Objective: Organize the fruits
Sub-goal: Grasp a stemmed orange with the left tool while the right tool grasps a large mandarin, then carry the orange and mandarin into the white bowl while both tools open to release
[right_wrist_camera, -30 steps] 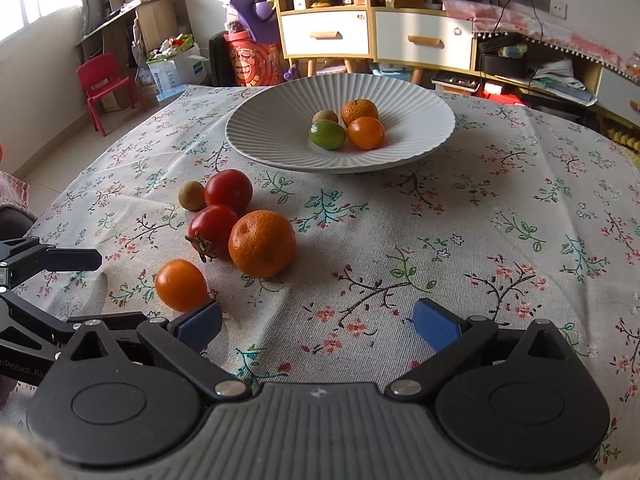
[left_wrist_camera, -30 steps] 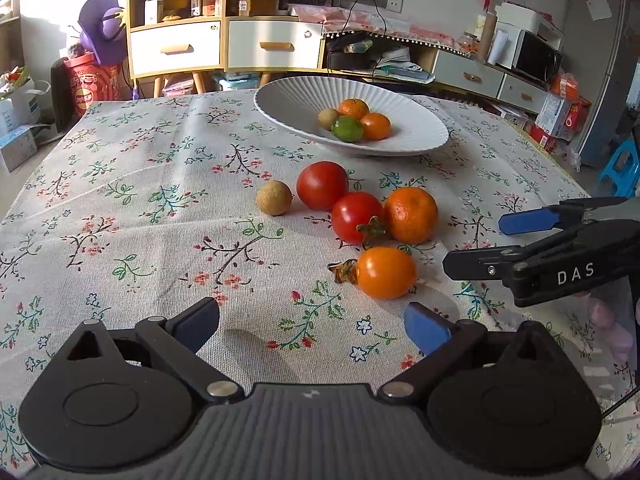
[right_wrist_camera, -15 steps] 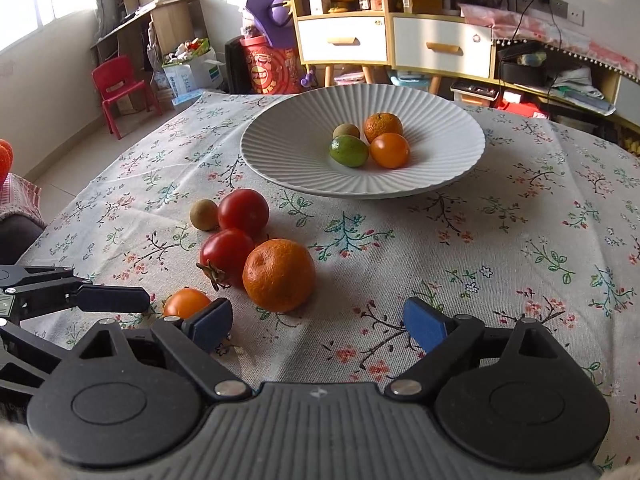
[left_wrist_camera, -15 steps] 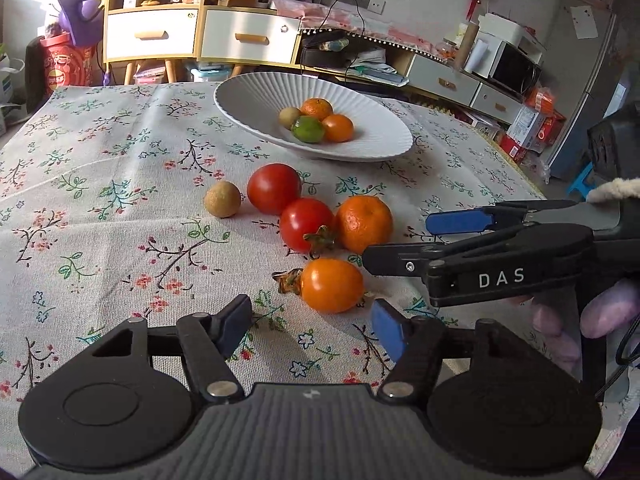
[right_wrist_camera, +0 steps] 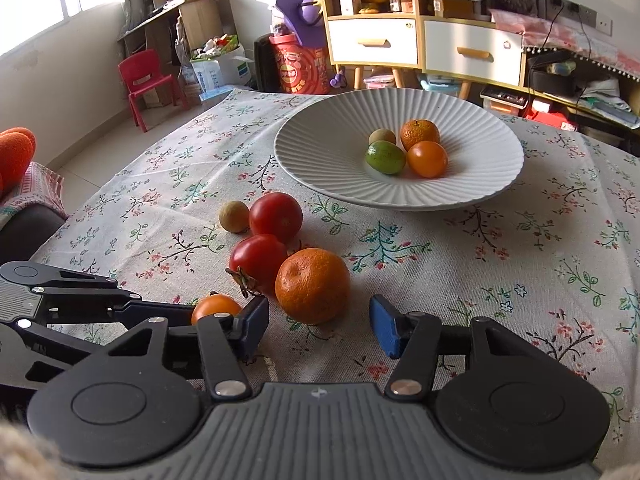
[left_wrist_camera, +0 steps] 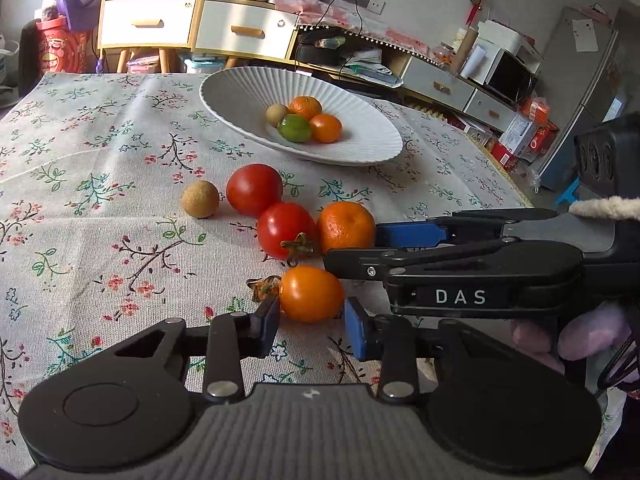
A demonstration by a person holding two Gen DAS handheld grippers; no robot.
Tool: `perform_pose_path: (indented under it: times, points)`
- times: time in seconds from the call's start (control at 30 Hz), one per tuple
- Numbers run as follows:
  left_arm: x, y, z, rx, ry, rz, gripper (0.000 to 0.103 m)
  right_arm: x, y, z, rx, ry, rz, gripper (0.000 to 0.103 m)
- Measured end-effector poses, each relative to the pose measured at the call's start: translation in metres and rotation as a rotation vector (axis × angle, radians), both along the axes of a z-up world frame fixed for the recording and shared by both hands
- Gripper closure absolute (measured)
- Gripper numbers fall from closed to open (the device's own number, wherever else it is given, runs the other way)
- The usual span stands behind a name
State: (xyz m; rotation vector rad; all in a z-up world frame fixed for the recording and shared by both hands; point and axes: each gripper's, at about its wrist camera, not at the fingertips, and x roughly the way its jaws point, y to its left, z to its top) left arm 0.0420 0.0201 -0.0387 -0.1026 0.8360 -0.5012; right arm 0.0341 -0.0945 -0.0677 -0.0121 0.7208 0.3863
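A small orange persimmon (left_wrist_camera: 311, 294) lies on the flowered tablecloth right in front of my left gripper (left_wrist_camera: 312, 326), whose open blue pads flank its near side. My right gripper (right_wrist_camera: 318, 326) is open, with a mandarin (right_wrist_camera: 313, 285) just ahead between its fingertips. It shows from the side in the left wrist view (left_wrist_camera: 412, 236). Two red tomatoes (left_wrist_camera: 254, 189) (left_wrist_camera: 285, 229) and a small brown longan (left_wrist_camera: 200, 199) lie beside them. The white ribbed bowl (left_wrist_camera: 240, 92) behind holds several fruits, among them a green lime (left_wrist_camera: 295, 128).
The table's right edge (left_wrist_camera: 516, 192) drops off to boxes and a fridge. Cabinets with drawers (right_wrist_camera: 472, 52) stand behind the table. A red child's chair (right_wrist_camera: 146, 80) is on the floor to the left.
Both grippers have moved forward to the fruit. The left gripper's jaws have narrowed around the persimmon. The right gripper has closed in on the mandarin.
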Motion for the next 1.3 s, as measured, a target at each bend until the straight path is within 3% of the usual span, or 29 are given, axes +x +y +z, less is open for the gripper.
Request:
perform_pose_path:
  times: [0.23, 0.4, 0.67, 1.3]
  points:
    - [0.000, -0.005, 0.002, 0.038, -0.013, 0.001, 0.066, 0.001, -0.002, -0.001, 0.039, -0.003, 0.004, 0.065]
    - [-0.001, -0.005, 0.003, 0.059, -0.018, -0.001, 0.067, 0.003, -0.009, -0.001, 0.089, 0.013, -0.007, 0.067]
    - [-0.002, -0.002, 0.007, 0.065, -0.008, 0.010, 0.067, 0.000, -0.011, 0.004, 0.073, 0.014, -0.014, 0.067]
    - [-0.002, -0.007, 0.042, 0.049, -0.094, 0.042, 0.068, -0.008, -0.026, 0.033, 0.140, -0.036, -0.080, 0.067]
